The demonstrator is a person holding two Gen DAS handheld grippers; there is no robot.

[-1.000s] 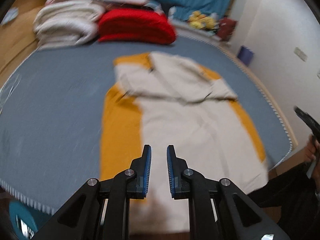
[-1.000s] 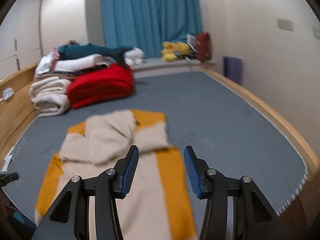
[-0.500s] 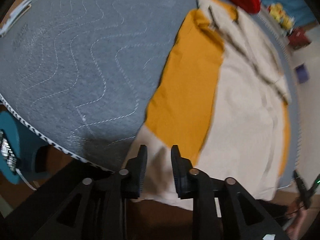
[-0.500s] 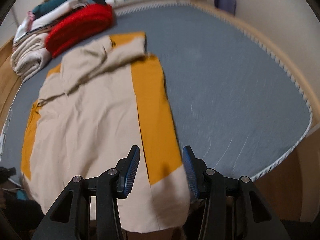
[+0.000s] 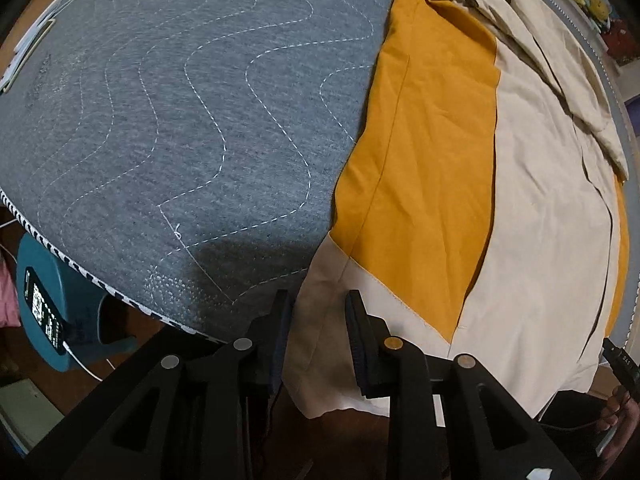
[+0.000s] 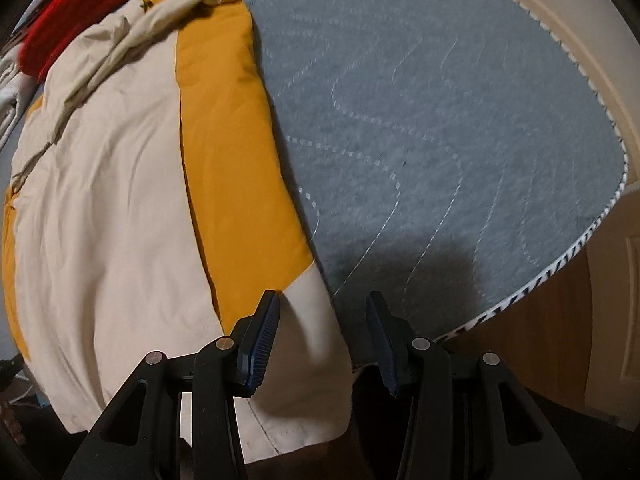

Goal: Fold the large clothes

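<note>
A large beige and mustard-yellow garment [image 5: 520, 184] lies flat on a grey quilted bed [image 5: 168, 112], its hem hanging over the near edge. Its sleeves are folded across the top. My left gripper [image 5: 318, 300] is open, its jaws on either side of the hem's left corner. In the right wrist view the same garment [image 6: 120, 184] fills the left half. My right gripper [image 6: 322, 302] is open, straddling the hem's right beige corner at the bed's edge.
A red folded blanket [image 6: 76, 4] and pale bedding lie at the far end of the bed. A teal stool with a phone [image 5: 44, 312] stands below the left edge. A wooden bed frame [image 6: 560, 320] runs along the right. The other gripper's tip [image 5: 620, 360] shows at right.
Both grippers have dropped from a high view over the bed down to the garment's hem, left to the left corner, right to the right corner. Both stayed open.
</note>
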